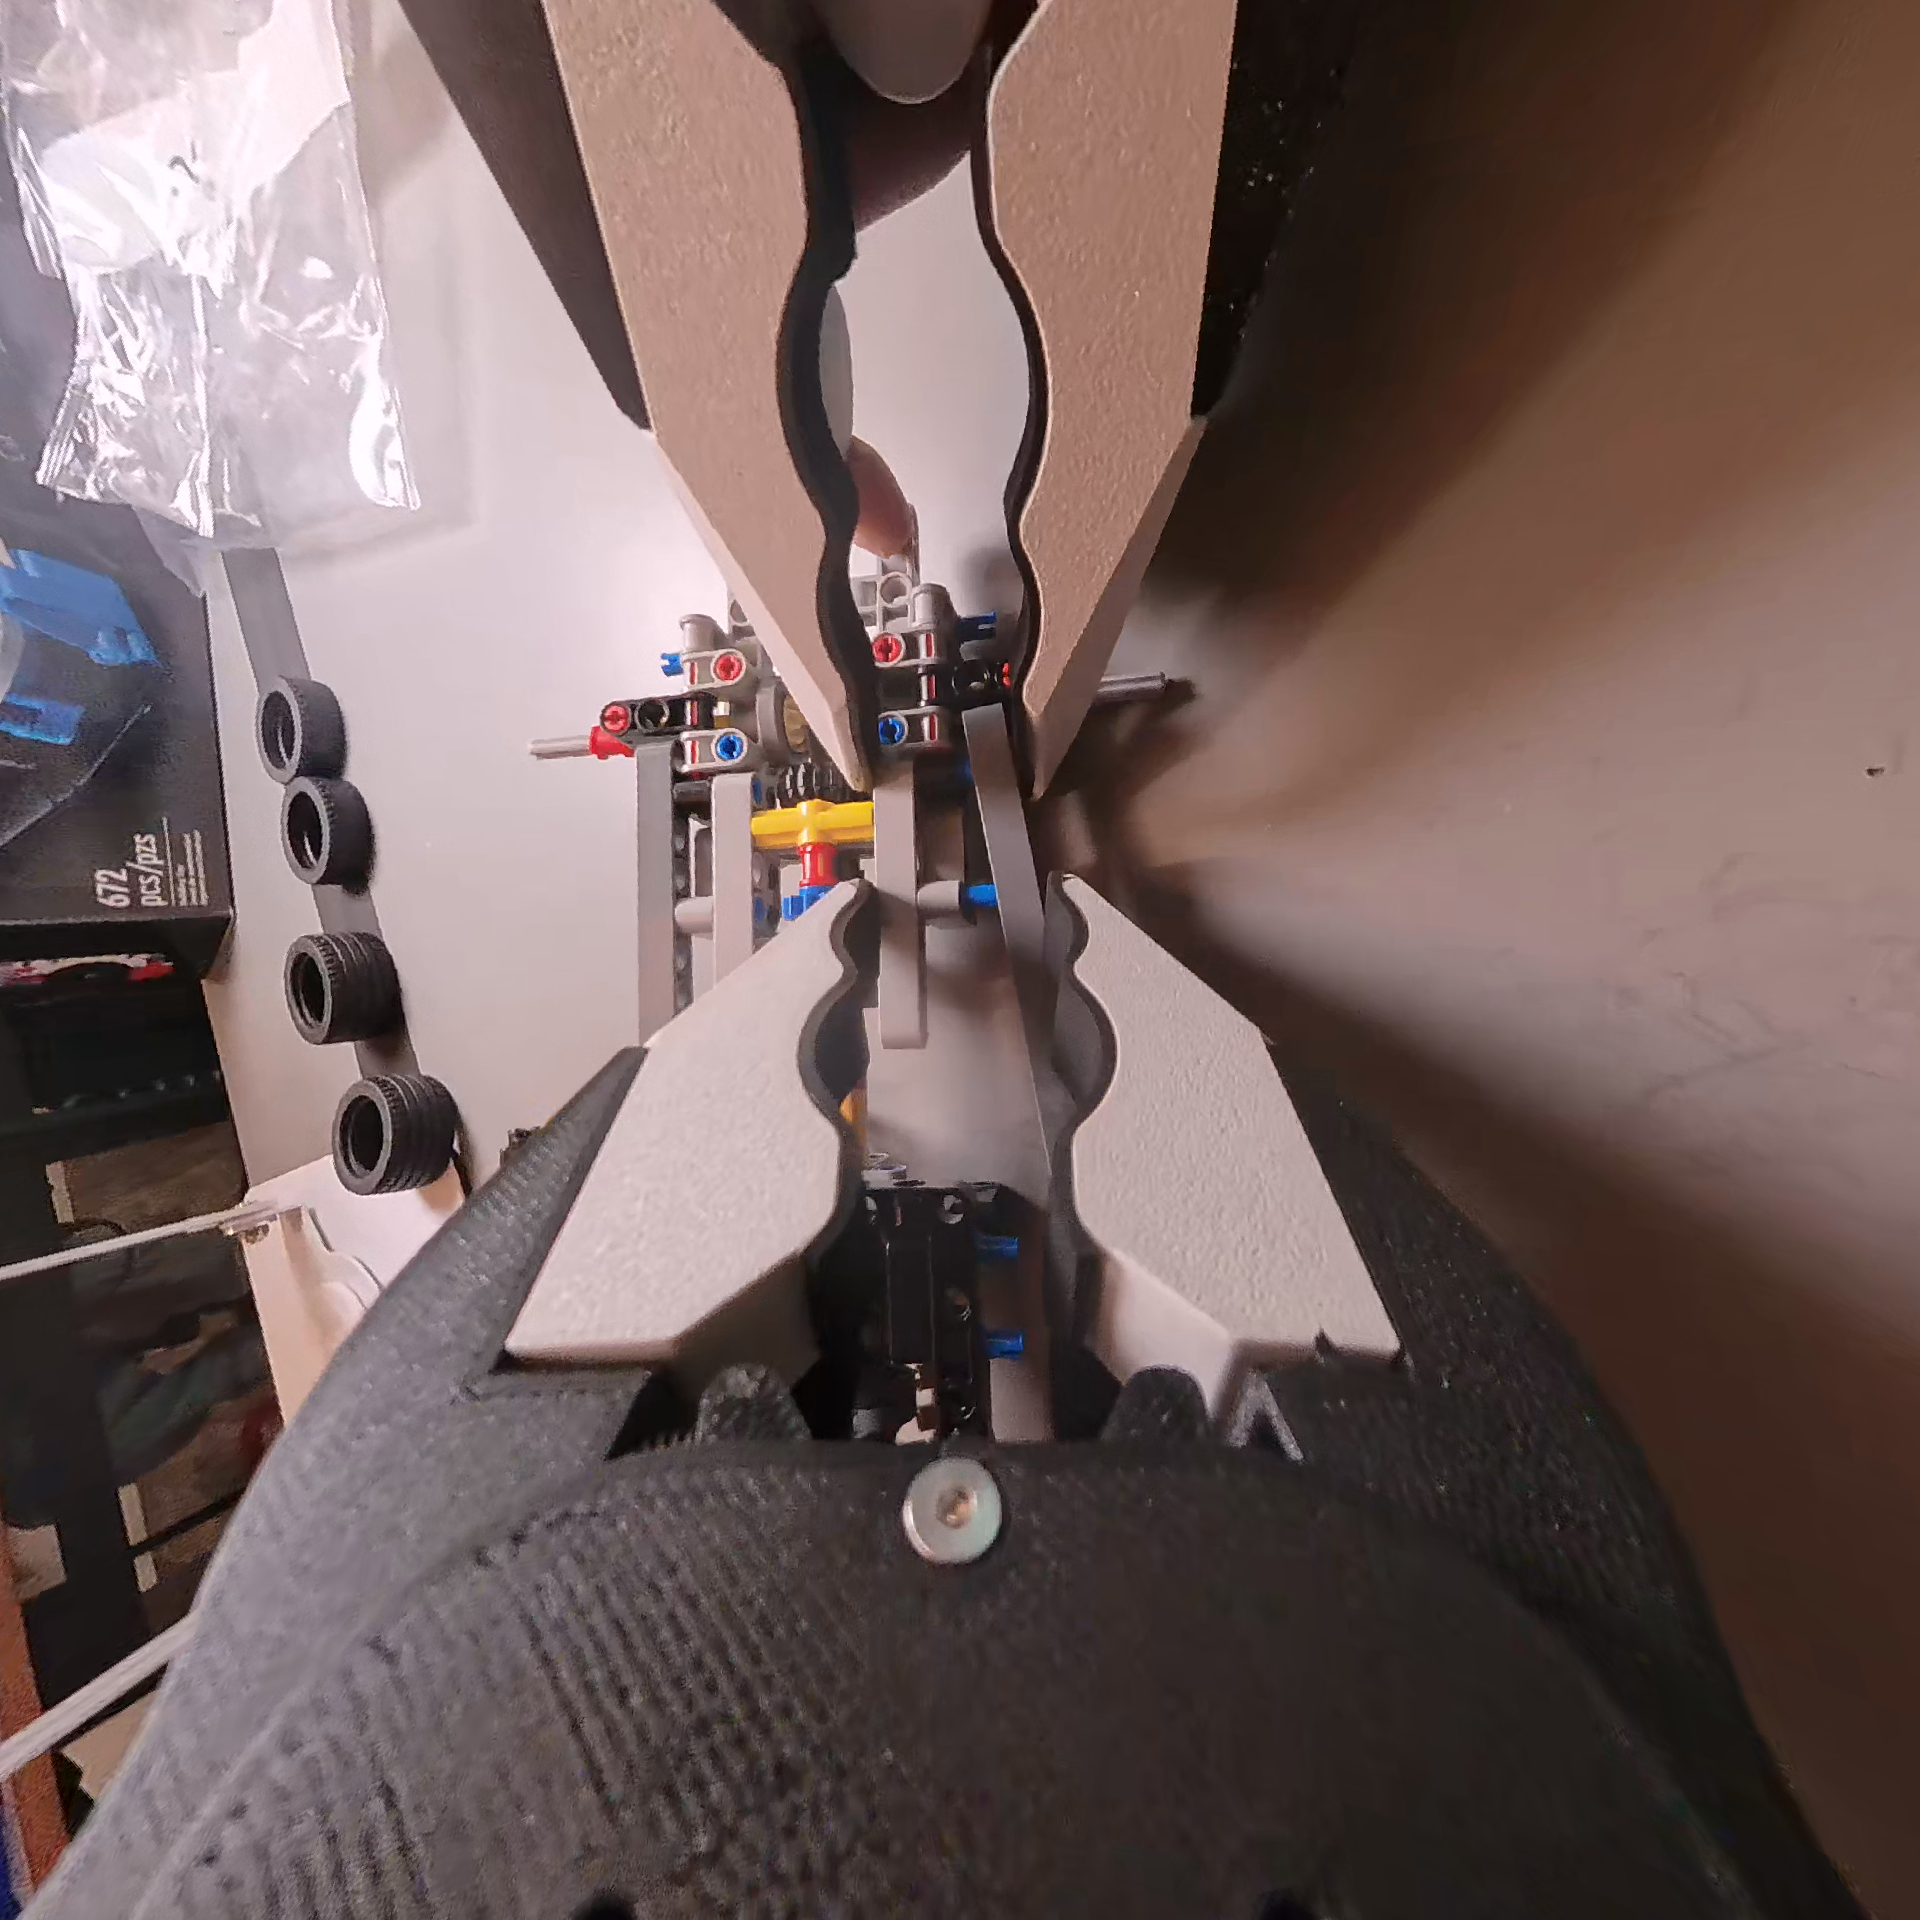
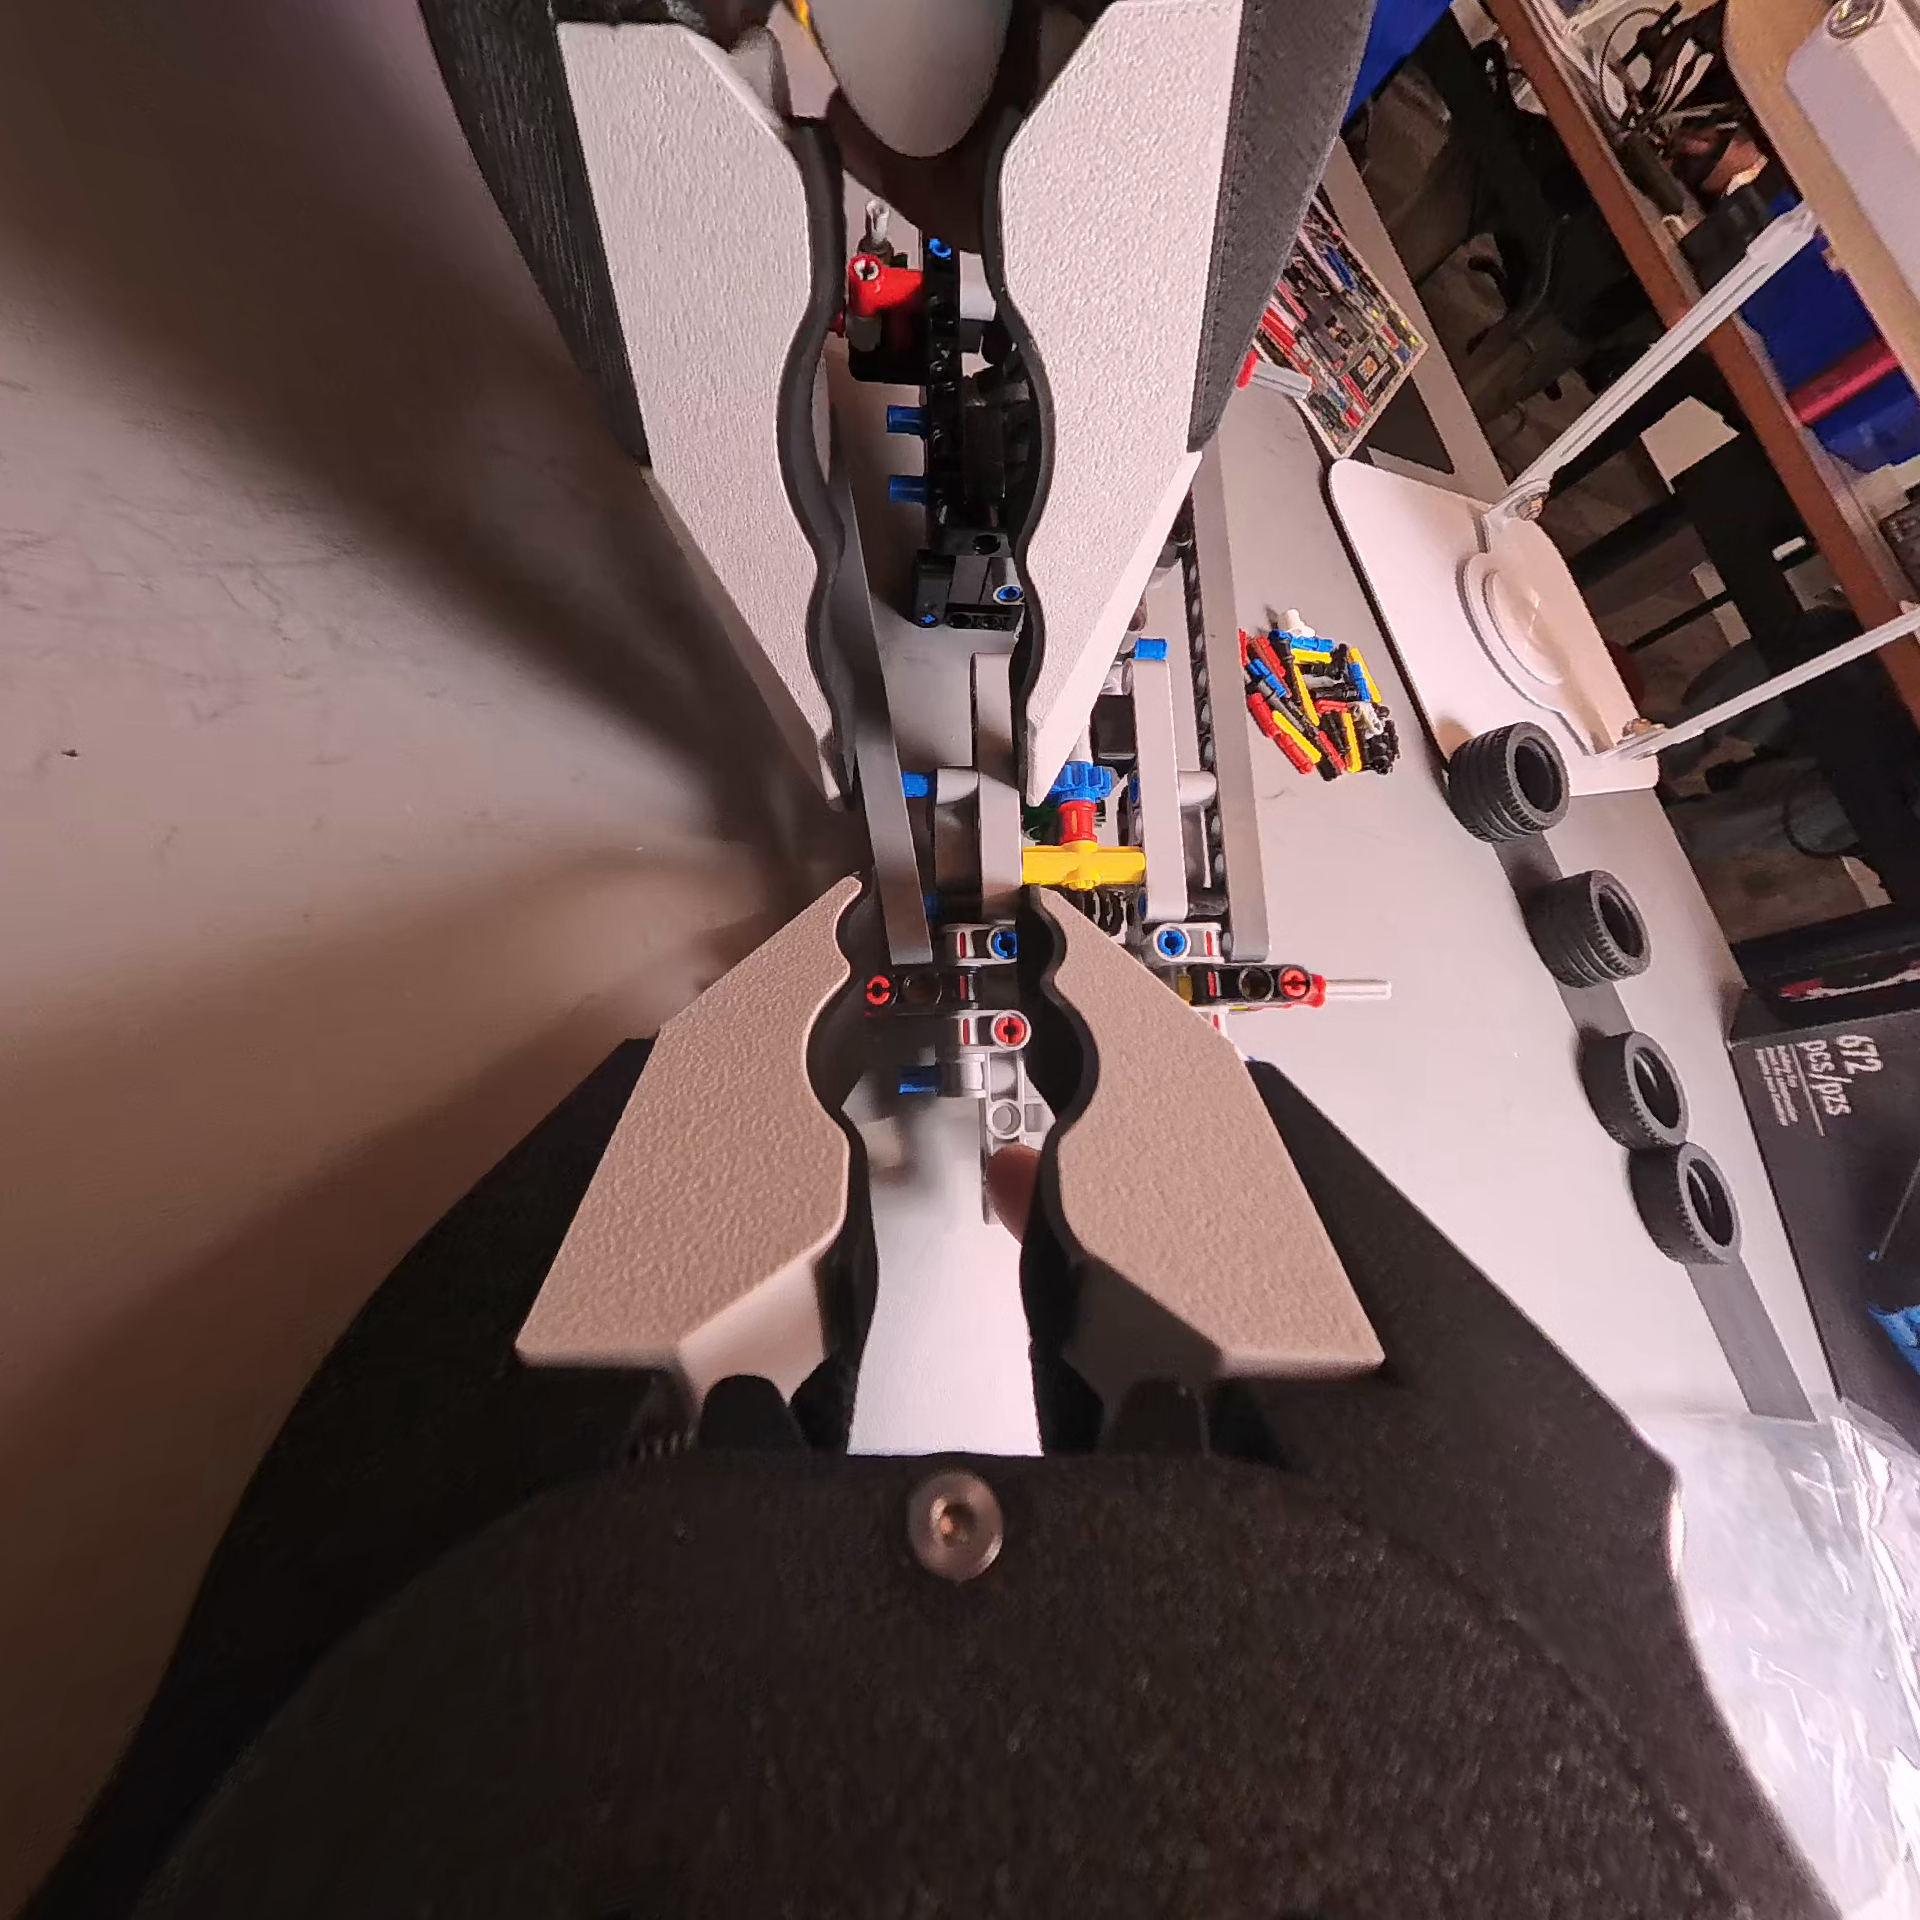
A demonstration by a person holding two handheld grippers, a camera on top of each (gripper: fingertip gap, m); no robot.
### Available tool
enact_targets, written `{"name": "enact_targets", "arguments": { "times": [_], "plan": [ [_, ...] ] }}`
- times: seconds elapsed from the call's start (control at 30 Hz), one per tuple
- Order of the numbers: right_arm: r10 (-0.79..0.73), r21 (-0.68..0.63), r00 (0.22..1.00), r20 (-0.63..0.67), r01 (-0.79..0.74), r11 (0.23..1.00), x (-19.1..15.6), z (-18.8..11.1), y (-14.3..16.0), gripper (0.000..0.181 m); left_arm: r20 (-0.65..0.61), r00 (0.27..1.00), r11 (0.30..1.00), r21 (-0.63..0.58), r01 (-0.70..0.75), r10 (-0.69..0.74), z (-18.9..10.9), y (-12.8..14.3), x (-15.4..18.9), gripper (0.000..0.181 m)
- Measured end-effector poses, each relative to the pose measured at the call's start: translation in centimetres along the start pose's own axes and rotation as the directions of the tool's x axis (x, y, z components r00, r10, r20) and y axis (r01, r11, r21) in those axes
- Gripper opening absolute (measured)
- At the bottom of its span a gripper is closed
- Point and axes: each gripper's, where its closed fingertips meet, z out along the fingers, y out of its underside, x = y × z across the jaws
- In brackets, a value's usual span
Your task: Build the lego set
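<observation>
A Lego Technic chassis [image 1: 810, 821] of grey beams, with a yellow cross piece and red, blue and black pins, is held between my two grippers, which face each other. My left gripper [image 1: 961, 894] is shut on its grey beams [image 1: 902, 977]; a black block with blue pins [image 1: 925, 1309] sits deeper between the fingers. My right gripper [image 2: 948, 894] is shut on the other end, around the grey connectors [image 2: 982, 1029] with red and blue pins. Each gripper also shows at the top of the other's view, the right one [image 1: 951, 784] and the left one [image 2: 935, 800]. A fingertip [image 2: 1013, 1184] touches that end.
Several black tyres [image 2: 1590, 930] lie in a row on a dark grey strip on the white table [image 2: 1455, 1039]. A pile of small coloured pins [image 2: 1314, 696], a white stand base [image 2: 1496, 613], a black box [image 2: 1839, 1132] and clear plastic bags [image 1: 208, 260] lie around. A tan surface [image 1: 1558, 831] is close alongside.
</observation>
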Motion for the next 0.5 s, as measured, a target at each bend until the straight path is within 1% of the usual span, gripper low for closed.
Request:
{"name": "enact_targets", "arguments": {
  "times": [0.2,0.27,0.33,0.4,0.5],
  "plan": [
    [-0.016,-0.005,1.000,-0.004,0.016,1.000,-0.06,-0.06,0.00,0.022,-0.010,0.996,0.996,0.005,-0.091,0.091,0.03,-0.16,0.20,0.030],
    [-0.034,-0.004,0.999,-0.007,0.034,0.999,-0.11,-0.13,-0.12,0.019,-0.007,0.993,0.993,-0.001,-0.114,0.114,0.03,-0.14,0.17,0.022],
    [-0.040,-0.005,0.999,-0.002,0.039,0.999,-0.33,-0.19,-0.23,0.019,-0.023,0.993,0.993,-0.008,-0.118,0.117,-0.08,-0.17,0.21,0.022],
    [-0.068,-0.024,0.998,-0.013,0.068,0.997,-0.41,-0.24,-0.20,0.019,-0.016,0.988,0.988,-0.021,-0.156,0.156,-0.09,-0.23,0.37,0.023],
    [-0.056,-0.015,0.998,-0.009,0.056,0.998,-0.40,-0.22,-0.21,0.020,-0.012,0.991,0.991,0.004,-0.134,0.134,-0.12,-0.24,0.43,0.024]
  ]
}}
